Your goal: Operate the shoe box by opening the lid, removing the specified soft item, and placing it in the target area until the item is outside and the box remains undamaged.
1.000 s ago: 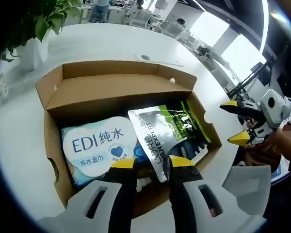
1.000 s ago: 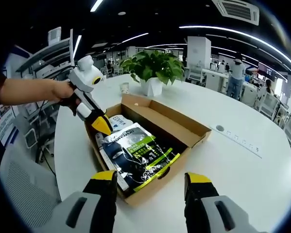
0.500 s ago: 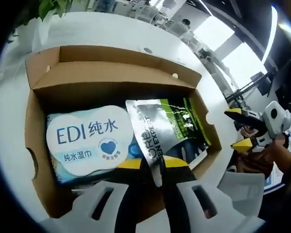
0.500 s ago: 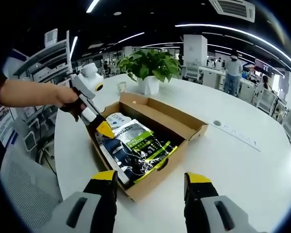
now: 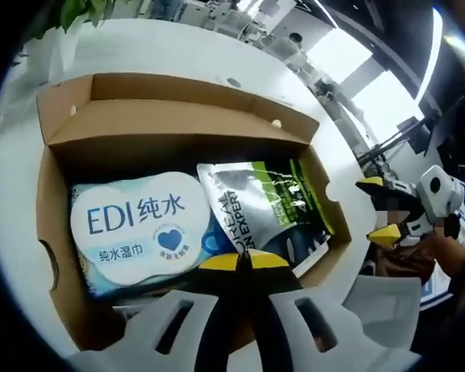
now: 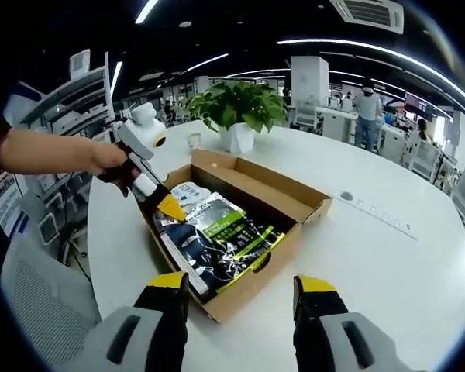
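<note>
While your left gripper pinches the silver-green pouch inside the open shoe box, your right gripper hangs wide apart, holding nothing, near the box.

Left hand-held gripper, jaws together, over silver pouch in shoe box.

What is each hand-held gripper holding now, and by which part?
The left hand-held gripper is shut on the silver pouch, at its near edge. The right hand-held gripper is open, holding nothing.
</note>
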Available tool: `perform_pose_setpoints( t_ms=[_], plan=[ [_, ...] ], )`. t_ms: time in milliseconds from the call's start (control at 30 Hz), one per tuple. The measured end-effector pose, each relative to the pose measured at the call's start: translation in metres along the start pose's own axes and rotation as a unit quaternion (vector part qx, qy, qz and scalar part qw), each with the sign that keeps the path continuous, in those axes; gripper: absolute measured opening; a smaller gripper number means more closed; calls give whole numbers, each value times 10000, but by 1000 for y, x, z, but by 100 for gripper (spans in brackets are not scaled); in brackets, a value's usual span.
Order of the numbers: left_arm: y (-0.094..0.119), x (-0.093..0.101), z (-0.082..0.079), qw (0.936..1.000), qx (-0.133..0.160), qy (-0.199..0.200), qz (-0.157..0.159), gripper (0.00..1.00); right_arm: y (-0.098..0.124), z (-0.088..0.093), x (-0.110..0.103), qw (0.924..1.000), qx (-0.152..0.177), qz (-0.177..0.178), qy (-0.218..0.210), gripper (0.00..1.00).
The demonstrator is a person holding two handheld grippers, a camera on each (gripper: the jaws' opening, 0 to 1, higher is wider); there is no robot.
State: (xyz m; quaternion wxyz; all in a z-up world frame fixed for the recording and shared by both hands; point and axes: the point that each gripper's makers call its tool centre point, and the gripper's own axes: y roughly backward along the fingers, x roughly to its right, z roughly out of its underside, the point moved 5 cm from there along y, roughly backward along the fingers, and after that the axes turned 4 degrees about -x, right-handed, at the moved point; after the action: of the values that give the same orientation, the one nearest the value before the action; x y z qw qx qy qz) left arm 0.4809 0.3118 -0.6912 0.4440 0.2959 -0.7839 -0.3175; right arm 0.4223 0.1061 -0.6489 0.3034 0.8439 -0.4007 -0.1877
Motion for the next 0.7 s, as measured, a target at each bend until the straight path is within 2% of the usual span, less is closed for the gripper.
perform_pose_setpoints(
  t_ms=[700],
  plan=[
    [21, -4, -15, 9995, 125, -136, -240, 0, -9, -13, -8, 9997, 136, -139, 171, 51]
  ],
)
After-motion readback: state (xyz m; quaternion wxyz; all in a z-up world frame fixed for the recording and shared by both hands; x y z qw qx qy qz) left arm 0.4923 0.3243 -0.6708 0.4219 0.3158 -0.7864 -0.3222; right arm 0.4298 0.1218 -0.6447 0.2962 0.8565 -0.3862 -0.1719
